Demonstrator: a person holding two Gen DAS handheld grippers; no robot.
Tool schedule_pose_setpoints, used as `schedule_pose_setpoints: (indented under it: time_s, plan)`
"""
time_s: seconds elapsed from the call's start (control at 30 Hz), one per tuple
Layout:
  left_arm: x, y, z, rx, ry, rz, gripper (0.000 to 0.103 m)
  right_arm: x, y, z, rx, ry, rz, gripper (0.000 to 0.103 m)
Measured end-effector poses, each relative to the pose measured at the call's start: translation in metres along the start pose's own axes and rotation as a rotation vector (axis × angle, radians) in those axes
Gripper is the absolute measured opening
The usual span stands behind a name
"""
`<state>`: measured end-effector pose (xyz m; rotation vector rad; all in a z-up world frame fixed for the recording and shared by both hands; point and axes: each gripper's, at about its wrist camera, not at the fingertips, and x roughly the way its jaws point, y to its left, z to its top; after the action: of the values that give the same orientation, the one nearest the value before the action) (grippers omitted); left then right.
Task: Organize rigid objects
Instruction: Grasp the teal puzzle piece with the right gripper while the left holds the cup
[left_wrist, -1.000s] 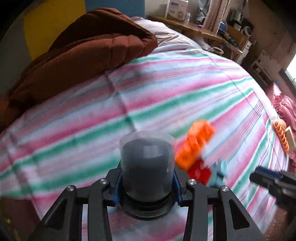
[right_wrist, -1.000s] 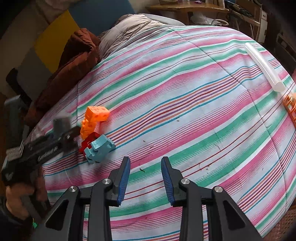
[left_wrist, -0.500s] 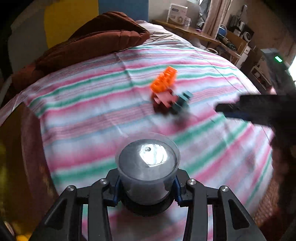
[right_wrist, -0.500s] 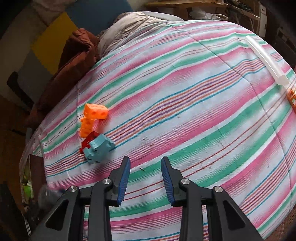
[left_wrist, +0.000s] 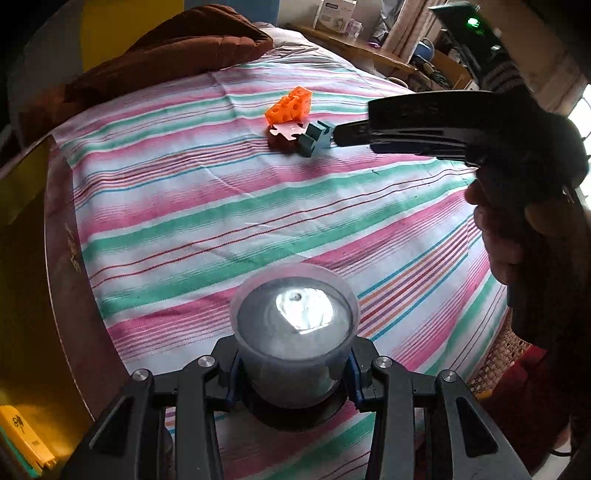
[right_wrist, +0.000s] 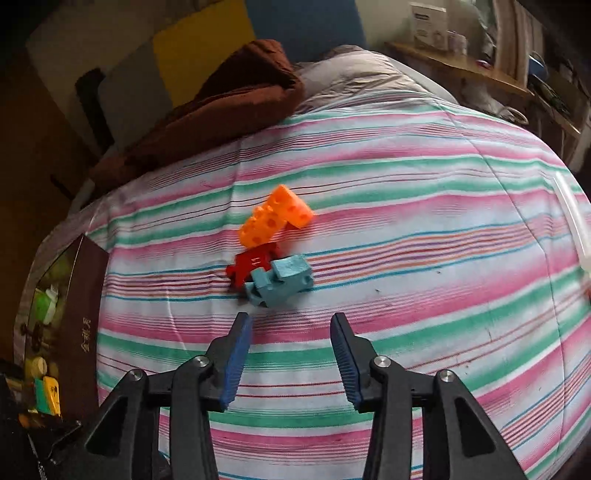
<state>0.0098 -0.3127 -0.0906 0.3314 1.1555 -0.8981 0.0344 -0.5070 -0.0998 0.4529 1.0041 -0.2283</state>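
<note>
Surface, left wrist: striped bedsheet (left_wrist: 229, 206), pink, green, white; rumpled brown blanket (left_wrist: 177, 48) at far edge.
Left gripper (left_wrist: 293, 373): clamped on round translucent plastic cup (left_wrist: 295, 332), upright, shiny bottom.
Right gripper (left_wrist: 338, 134), same view: tips just beside blue block (left_wrist: 316, 138); hand (left_wrist: 509, 229) on handle.
Surface, right wrist: same sheet, dark box (right_wrist: 79, 332) at left.
Right gripper: jaws opening, nothing between them.
Blocks: holed orange block (right_wrist: 275, 218), flat red puzzle piece (right_wrist: 253, 264), chunky blue block, clustered, touching, just beyond tips.
</note>
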Motion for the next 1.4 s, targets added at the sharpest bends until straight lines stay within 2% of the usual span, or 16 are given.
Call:
schedule_pose_setpoints:
  time_s: [0.3,0.4,0.43,0.5,0.67,0.8,0.9,0.93,0.97,1.1,1.27,1.4]
  plan:
    - [0.001,0.003,-0.002,0.015,-0.02,-0.01,0.043,0.032,0.024,0.028,-0.143,0.067,-0.045,0.051]
    - [-0.001,0.002,-0.002,0.016,-0.023,-0.011,0.043,0.045,0.032,0.032,-0.203,0.08,-0.094,0.053]
    - [-0.001,0.002,-0.003,0.017,-0.025,-0.011,0.043,0.047,0.033,0.031,-0.211,0.092,-0.105,0.036]
    - [-0.002,0.002,-0.005,0.024,-0.031,-0.009,0.043,0.044,0.034,0.026,-0.219,0.085,-0.111,0.018]
    - [0.001,-0.003,-0.008,0.04,-0.048,0.01,0.043,0.017,0.022,-0.005,-0.145,0.048,-0.032,0.015]
    - [0.0,-0.005,-0.011,0.04,-0.052,0.022,0.043,0.012,0.015,-0.024,-0.133,0.11,-0.004,0.014]
    - [-0.005,-0.007,-0.012,0.025,-0.055,0.008,0.043,0.013,0.004,-0.026,-0.076,0.16,0.077,0.015]
    - [-0.006,-0.008,-0.014,0.028,-0.057,0.012,0.043,0.016,-0.002,-0.026,-0.037,0.18,0.088,0.015]
    - [-0.007,-0.009,-0.015,0.033,-0.058,0.014,0.043,0.018,-0.007,-0.025,-0.006,0.183,0.056,0.017]
    - [-0.013,-0.013,-0.02,0.042,-0.068,0.017,0.043,0.009,-0.024,-0.024,0.084,0.138,0.019,0.044]
    - [-0.02,-0.016,-0.02,0.04,-0.089,0.018,0.043,-0.006,-0.049,-0.018,0.211,0.055,0.001,0.046]
    - [-0.028,-0.02,-0.02,0.05,-0.109,0.025,0.043,-0.02,-0.039,-0.013,0.16,-0.047,0.023,0.046]
